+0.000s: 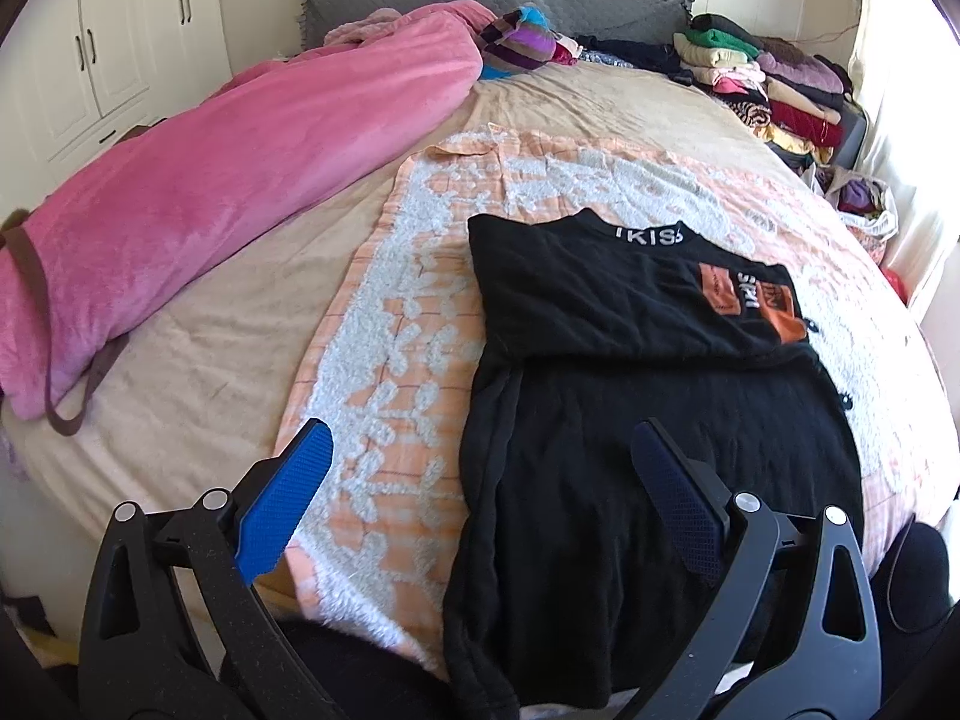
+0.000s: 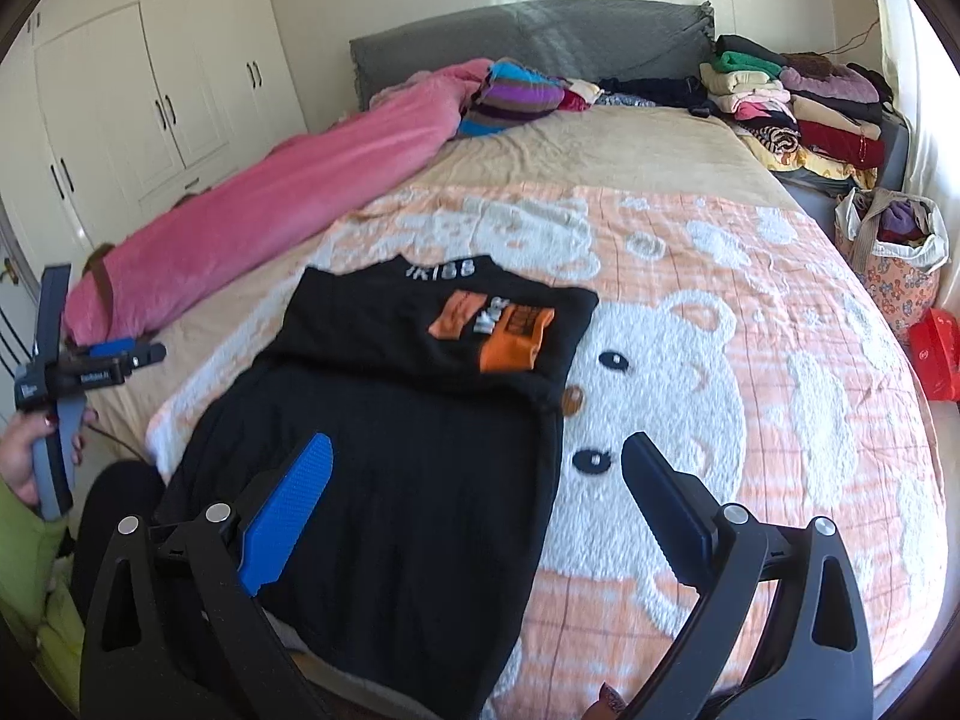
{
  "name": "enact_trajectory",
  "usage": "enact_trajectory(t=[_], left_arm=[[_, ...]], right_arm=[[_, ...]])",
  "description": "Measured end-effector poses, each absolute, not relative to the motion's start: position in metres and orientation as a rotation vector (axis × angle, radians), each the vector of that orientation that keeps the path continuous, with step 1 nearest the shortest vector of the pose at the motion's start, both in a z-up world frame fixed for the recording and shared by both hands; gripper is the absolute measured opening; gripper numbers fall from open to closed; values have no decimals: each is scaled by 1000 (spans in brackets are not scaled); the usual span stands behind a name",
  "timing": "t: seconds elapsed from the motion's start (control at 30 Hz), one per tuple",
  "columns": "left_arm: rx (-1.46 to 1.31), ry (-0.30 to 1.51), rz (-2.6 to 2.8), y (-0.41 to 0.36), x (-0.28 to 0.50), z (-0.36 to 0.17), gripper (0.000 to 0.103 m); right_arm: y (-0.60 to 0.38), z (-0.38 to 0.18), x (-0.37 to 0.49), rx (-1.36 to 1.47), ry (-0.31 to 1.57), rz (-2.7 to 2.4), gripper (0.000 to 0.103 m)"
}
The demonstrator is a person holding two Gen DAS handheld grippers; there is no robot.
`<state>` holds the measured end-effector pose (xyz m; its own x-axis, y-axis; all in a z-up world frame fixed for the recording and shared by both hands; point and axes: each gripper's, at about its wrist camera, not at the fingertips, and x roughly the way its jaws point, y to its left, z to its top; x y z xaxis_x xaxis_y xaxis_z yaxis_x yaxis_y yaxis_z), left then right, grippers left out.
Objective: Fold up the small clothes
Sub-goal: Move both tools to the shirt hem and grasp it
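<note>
A black top (image 1: 630,432) with orange patches and white lettering lies flat on the orange-and-white bear blanket (image 1: 408,312) on the bed, its sides folded in over the chest. It also shows in the right wrist view (image 2: 408,420). My left gripper (image 1: 480,438) is open and empty above the garment's lower left edge. My right gripper (image 2: 477,450) is open and empty above the garment's lower right edge. The left gripper also shows from the side (image 2: 129,354) at the left of the right wrist view, held in a hand.
A rolled pink blanket (image 1: 198,198) lies along the bed's left side. Stacks of folded clothes (image 2: 804,108) sit at the far right by the grey headboard (image 2: 540,36). A cloth bag of clothes (image 2: 894,252) stands beside the bed. White wardrobes (image 2: 150,90) line the left wall.
</note>
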<state>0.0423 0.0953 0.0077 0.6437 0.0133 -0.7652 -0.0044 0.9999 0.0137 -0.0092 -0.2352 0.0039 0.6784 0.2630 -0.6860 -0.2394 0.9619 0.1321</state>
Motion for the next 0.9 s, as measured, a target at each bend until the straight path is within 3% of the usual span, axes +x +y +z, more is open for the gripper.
enact_trajectory(t=[0.37, 0.9], left_arm=[[131, 909, 45, 99, 23, -5, 94], [84, 1192, -60, 96, 2, -87, 93]], right_arm=[[-228, -36, -32, 33, 887, 287, 97], [-208, -100, -39, 11, 1132, 272, 97]])
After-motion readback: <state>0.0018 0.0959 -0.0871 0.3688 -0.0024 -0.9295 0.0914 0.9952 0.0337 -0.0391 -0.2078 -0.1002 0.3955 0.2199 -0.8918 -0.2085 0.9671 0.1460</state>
